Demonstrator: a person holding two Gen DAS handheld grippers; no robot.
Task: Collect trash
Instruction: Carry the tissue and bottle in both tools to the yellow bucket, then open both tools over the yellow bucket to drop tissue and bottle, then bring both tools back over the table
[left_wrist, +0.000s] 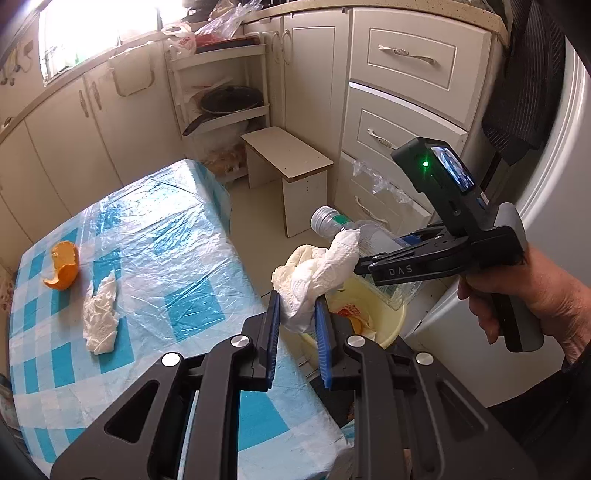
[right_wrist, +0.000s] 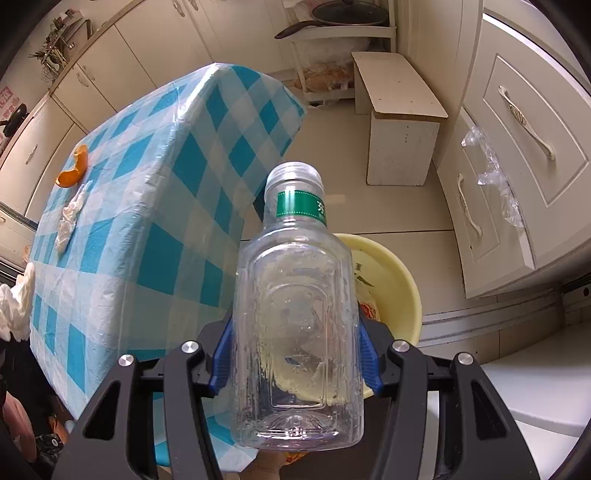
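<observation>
Left gripper (left_wrist: 297, 314) is pinching a wad of white tissue (left_wrist: 314, 280) right above the yellow basin (left_wrist: 391, 317), while the right gripper (right_wrist: 295, 354) clamps a clear plastic bottle (right_wrist: 295, 314) over that same basin (right_wrist: 388, 280). The bottle has a green label with a white character I can't make out. The left wrist view catches "DAS" on the right gripper's arm. Away from the basin, up on the checkered worktop (left_wrist: 147, 240), sit an orange peel (left_wrist: 64, 266) and another crumpled tissue (left_wrist: 99, 314).

Two downward wrist views sharing table (left_wrist: 155, 236)
</observation>
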